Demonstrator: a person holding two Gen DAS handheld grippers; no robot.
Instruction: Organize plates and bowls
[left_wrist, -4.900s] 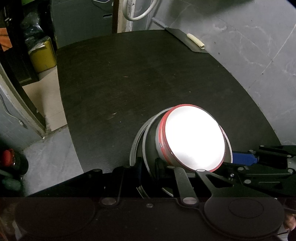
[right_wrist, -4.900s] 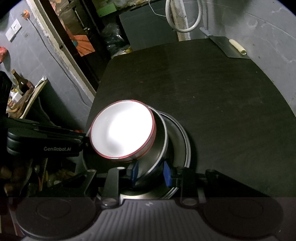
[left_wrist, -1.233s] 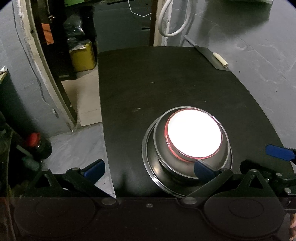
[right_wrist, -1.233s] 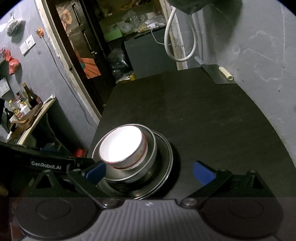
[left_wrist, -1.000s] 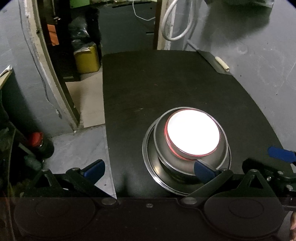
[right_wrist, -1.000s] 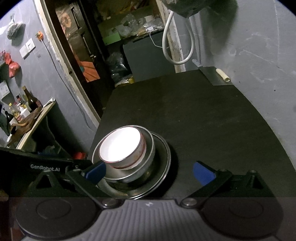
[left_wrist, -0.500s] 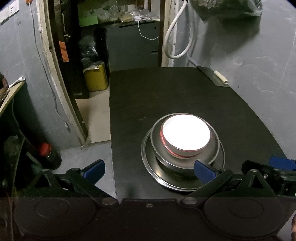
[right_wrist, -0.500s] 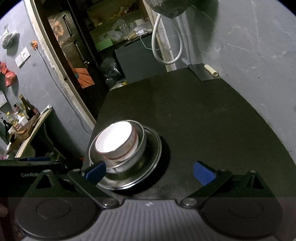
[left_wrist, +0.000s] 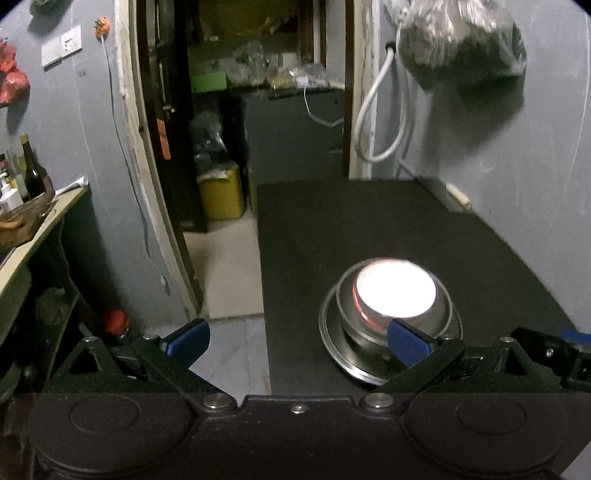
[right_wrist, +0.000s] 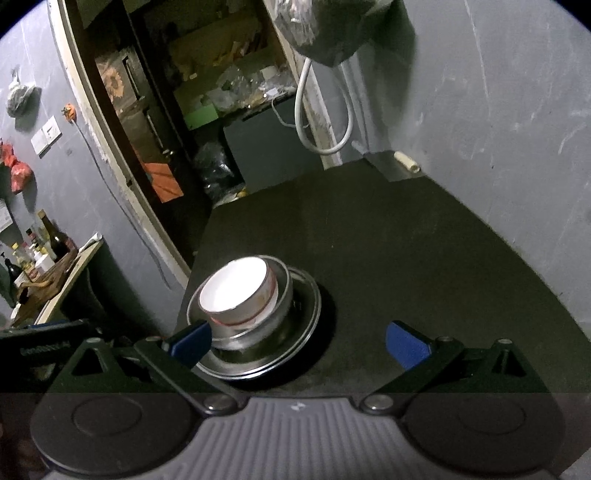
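Both grippers, left (left_wrist: 297, 341) and right (right_wrist: 299, 343), had backed off wide and empty; the white bowl (right_wrist: 236, 291) looked fragile, best gripped by its rim.

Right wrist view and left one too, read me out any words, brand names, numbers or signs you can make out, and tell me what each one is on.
Pale lettering on the black arm of the left tongs, lower left of the right wrist view: blurred, unreadable.
Labels on the bottles on the side shelf: too small to read.
Wall switch plate: no text visible.
White bowl, steel bowl and plate: no markings visible.
Left wrist view: no readable text.
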